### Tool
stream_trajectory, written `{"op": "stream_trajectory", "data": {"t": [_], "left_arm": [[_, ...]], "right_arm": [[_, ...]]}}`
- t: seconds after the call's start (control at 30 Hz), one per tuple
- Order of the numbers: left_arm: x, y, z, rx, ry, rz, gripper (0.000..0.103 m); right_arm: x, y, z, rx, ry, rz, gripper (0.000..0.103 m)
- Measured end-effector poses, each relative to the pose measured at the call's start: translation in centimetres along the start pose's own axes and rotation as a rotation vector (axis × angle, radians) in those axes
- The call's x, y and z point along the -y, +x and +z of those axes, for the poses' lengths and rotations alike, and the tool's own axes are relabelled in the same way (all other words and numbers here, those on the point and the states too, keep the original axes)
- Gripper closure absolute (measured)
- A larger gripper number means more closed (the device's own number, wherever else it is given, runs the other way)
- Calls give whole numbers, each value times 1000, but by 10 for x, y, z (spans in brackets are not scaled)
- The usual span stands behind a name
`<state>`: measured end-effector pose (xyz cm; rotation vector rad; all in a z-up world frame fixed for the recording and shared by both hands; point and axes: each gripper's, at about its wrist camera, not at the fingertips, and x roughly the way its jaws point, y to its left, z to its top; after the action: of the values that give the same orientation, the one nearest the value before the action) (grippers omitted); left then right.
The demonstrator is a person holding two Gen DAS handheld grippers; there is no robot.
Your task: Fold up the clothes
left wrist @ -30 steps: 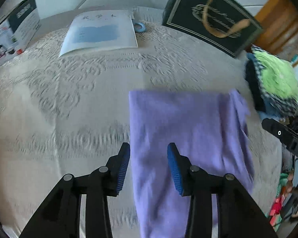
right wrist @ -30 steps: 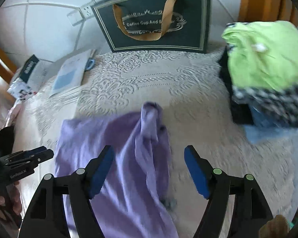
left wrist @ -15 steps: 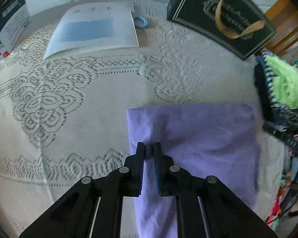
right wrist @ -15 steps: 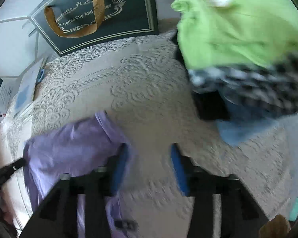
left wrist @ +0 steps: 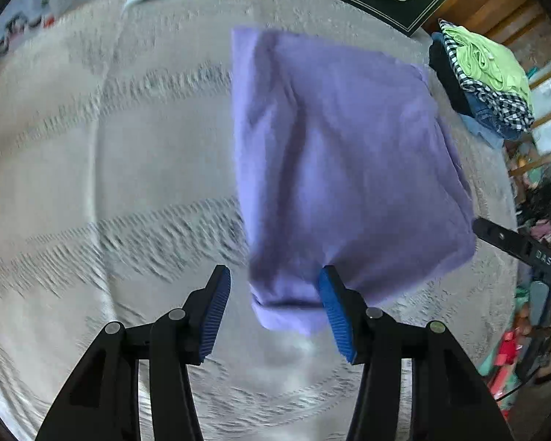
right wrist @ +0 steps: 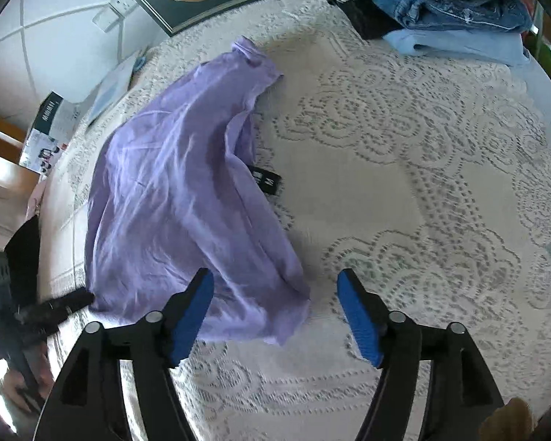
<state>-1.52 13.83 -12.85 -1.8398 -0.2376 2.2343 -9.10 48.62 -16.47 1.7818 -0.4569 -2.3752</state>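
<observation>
Released, both hand-held grippers (left wrist: 273, 307) (right wrist: 275, 312) gape over purple garment (right wrist: 180, 198).

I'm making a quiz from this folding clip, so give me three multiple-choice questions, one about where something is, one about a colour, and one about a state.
1. Where is the stack of folded clothes relative to the purple garment, seen from the right wrist?
A. Far right
B. Near left
C. Under it

2. What colour is the garment lying in front of both grippers?
A. Green
B. Purple
C. Red

3. How do the left gripper and right gripper stand?
A. Both shut on cloth
B. One open, one shut
C. Both open

Answers:
1 A, the stack sits at the table's far right edge.
2 B, it looks lilac in both views.
3 C, each pair of blue fingers stands wide apart, gripping nothing.
</observation>
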Motion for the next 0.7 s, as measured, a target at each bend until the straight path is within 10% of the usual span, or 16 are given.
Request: {"op": "stream_trajectory", "data": {"t": [0.07, 0.4, 0.47, 0.7], "left_arm": [[5, 6, -7, 1, 15, 18, 64], [1, -17, -22, 38, 3, 28, 58], [1, -25, -17, 83, -15, 31, 45], [24, -6, -6, 79, -21, 46, 44]], "right_arm": [[-5, 4, -2, -15, -21, 10, 94], [19, -21, -21, -14, 4, -12, 73], [19, -29, -12, 20, -11, -5, 53], [3, -20, 51, 79, -83, 48, 43]]}}
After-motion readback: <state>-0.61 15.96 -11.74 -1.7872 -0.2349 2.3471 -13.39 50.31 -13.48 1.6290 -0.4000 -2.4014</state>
